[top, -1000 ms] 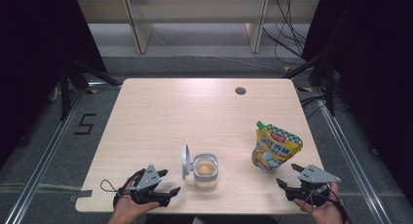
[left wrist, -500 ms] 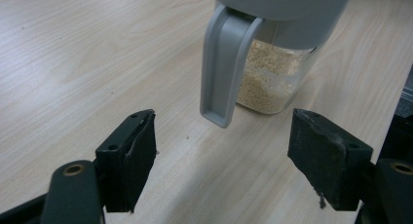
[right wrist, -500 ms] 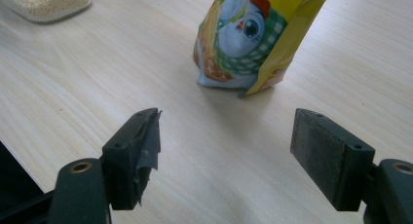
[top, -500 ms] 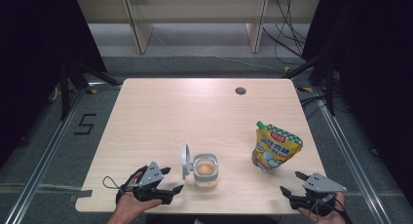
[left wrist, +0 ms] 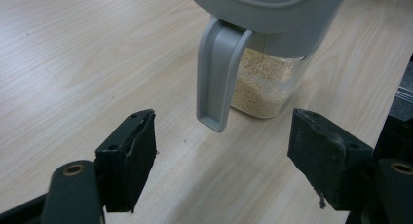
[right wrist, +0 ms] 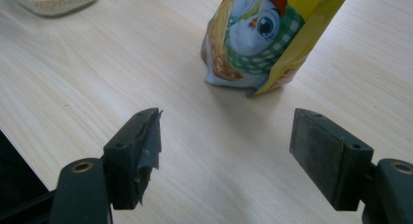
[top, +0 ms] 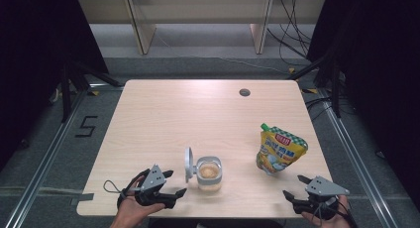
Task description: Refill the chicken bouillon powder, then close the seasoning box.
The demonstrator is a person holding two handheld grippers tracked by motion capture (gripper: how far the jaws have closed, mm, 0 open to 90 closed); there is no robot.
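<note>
Desk point(top: 163, 114), one, pale wood, with one round grommet hole point(top: 244, 92) near the far edge. One clear container point(top: 209, 173) of pale grains near the middle of the near edge, grey lid point(top: 188, 164) hinged upright. One yellow pouch point(top: 280, 148), standing near the right edge. Left tongs point(top: 176, 183) spread, empty, facing the container. Right tongs point(top: 294, 187) spread, empty, near the near right corner, facing the pouch.

Pale wood-grain tabletop point(top: 163, 119), smooth, matt | clear plastic jar point(left wrist: 265, 85) of fine beige grains, glossy walls | its grey plastic flip lid point(left wrist: 263, 9), satin | yellow printed foil pouch point(right wrist: 265, 36), glossy, creased | left claw point(left wrist: 221, 158) and right claw point(right wrist: 226, 153): black matt plastic, frayed rubbery pads.
</note>
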